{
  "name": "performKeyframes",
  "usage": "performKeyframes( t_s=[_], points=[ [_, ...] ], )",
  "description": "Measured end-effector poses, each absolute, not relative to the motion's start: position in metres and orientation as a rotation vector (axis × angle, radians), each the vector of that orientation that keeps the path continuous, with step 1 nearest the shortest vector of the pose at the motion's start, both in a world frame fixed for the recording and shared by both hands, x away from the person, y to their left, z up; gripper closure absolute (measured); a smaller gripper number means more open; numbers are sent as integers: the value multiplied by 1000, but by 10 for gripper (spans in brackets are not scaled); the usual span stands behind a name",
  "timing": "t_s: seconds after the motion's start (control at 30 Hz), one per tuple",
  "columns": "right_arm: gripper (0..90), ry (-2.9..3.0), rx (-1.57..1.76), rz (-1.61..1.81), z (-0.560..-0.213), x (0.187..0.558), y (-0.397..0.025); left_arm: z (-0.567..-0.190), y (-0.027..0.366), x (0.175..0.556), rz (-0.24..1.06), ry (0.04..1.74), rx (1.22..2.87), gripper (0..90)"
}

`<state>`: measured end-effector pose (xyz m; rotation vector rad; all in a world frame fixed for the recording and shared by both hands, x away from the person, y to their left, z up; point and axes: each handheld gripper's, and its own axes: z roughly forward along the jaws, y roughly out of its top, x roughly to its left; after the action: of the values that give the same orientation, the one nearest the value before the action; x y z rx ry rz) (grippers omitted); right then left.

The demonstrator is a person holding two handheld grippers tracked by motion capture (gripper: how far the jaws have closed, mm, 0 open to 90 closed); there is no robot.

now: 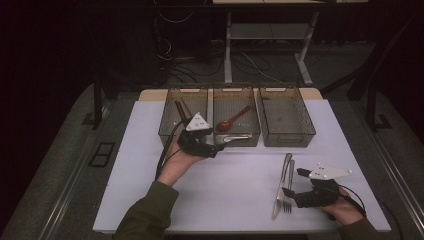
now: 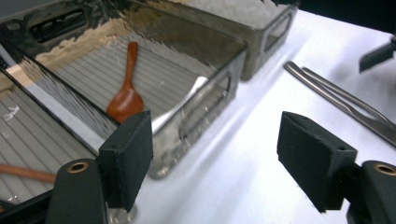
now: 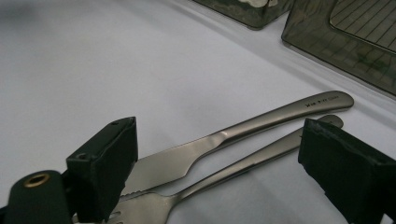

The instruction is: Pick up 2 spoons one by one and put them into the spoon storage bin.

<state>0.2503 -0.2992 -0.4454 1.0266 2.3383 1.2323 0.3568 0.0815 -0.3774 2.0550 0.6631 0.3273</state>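
Cutlery sorting is the job as I read it, and the step in hand falls to my right gripper (image 1: pixel 291 196), which sits low at the near right of the table (image 1: pixel 235 190) with its jaws spread wide and holding nothing. In the right gripper view the knife (image 3: pixel 233 135) and the fork (image 3: pixel 219 179) lie side by side between those jaws, almost touching, handles pointing far towards the bins. That closeness is the catch: if I close as I stand now, I judge I would pinch both or skid one across the other. I want to shift so that a single handle sits between the pads, probably the fork's since it lies nearer the right jaw, then drop until the pads touch the table and close slowly. My left gripper (image 1: pixel 220 145) hovers at the near wall of the middle bin (image 1: pixel 236 139), jaws likewise wide apart and empty; a metal spoon (image 2: pixel 187 100) leans against that wall inside, beside a wooden spoon (image 2: pixel 125 95). The left bin (image 1: pixel 170 125) holds what look like chopsticks (image 1: pixel 180 107), and the right bin (image 1: pixel 286 120) looks empty, so that is where I would carry the piece.
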Motion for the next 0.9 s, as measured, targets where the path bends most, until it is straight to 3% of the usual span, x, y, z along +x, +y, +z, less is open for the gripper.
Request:
performKeyframes(
  t_s=[0.7, 0.9],
  points=[
    [118, 2335, 1016, 1236, -444, 250, -299, -413, 134, 296, 328, 686, 1999, 133],
    [118, 2335, 1021, 1235, -445, 250, -298, -422, 145, 284, 328, 704, 2018, 47]
  ],
)
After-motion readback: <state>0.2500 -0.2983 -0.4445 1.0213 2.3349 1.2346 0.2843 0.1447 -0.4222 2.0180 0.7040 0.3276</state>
